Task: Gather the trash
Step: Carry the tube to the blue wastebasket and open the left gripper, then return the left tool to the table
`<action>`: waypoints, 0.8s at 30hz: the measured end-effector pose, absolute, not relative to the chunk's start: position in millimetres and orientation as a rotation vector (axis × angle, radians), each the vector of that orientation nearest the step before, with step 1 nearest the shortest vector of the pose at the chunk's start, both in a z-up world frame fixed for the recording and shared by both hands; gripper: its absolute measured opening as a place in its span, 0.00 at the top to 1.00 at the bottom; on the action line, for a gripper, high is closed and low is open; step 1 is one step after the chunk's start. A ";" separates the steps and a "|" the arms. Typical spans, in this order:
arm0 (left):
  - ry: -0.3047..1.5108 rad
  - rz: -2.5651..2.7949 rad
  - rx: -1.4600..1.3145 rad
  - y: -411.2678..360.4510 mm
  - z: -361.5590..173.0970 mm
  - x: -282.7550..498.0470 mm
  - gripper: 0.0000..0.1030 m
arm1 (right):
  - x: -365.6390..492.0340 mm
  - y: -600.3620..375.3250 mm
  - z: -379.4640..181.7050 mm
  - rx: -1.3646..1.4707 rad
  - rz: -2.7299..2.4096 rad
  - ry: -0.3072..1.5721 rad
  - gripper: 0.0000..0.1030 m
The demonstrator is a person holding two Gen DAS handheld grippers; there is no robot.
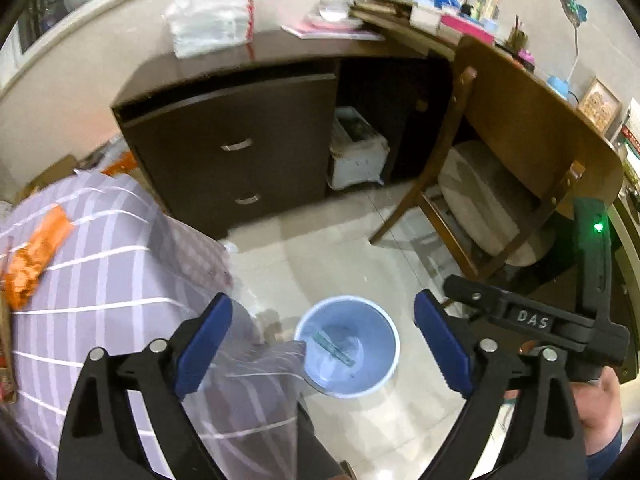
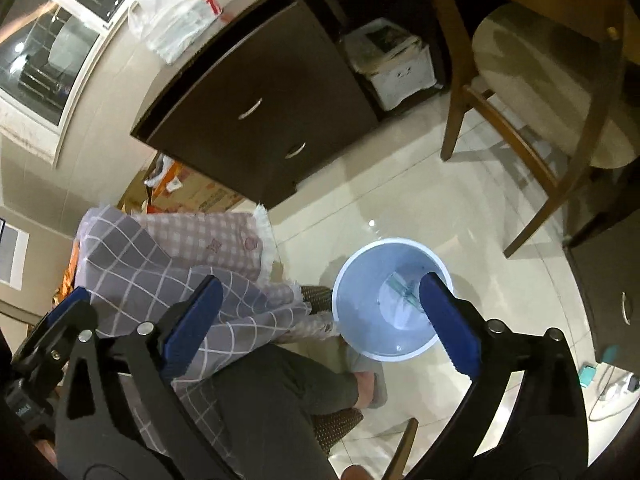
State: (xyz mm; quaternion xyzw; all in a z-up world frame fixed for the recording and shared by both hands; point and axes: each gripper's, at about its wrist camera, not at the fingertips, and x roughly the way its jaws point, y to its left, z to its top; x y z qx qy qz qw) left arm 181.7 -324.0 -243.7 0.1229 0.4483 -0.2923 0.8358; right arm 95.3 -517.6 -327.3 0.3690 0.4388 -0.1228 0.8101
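A light blue waste bin (image 1: 372, 368) (image 2: 360, 276) stands on the tiled floor. At its bottom lie a clear greenish strip wrapper (image 1: 335, 347) (image 2: 403, 293) and a bit of white paper. My left gripper (image 1: 323, 302) hangs above the bin, open, with nothing between its blue pads. My right gripper (image 2: 320, 282) is open too and holds nothing, its right finger over the bin's mouth. The right gripper's black body (image 1: 528, 322) shows at the right of the left wrist view. An orange wrapper (image 1: 34, 256) lies on the striped blanket.
A striped lilac blanket (image 1: 104, 280) (image 2: 168, 280) bulges beside the bin. A dark drawer cabinet (image 1: 236, 152) with a white plastic bag (image 1: 208, 16) on top, a white box (image 1: 356, 152) and a wooden chair (image 1: 492, 200) stand behind. A person's leg and slippered foot (image 2: 370, 390) are close to the bin.
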 end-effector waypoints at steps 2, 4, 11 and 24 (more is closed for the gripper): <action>0.916 -0.610 0.252 -316.1 -232.4 178.1 0.10 | 93.6 -514.9 -316.6 0.774 -0.274 0.919 0.06; 0.886 -0.605 0.242 -307.8 -220.6 174.5 0.09 | 91.9 -509.6 -300.6 0.753 -0.276 0.891 0.06; 0.776 -0.583 0.187 -269.8 -174.3 157.0 0.09 | 89.0 -488.5 -245.2 0.710 -0.252 0.767 0.06; 0.646 -0.448 0.119 -171.1 -120.0 135.4 0.08 | 110.4 -383.5 -146.7 0.491 -0.059 0.643 0.06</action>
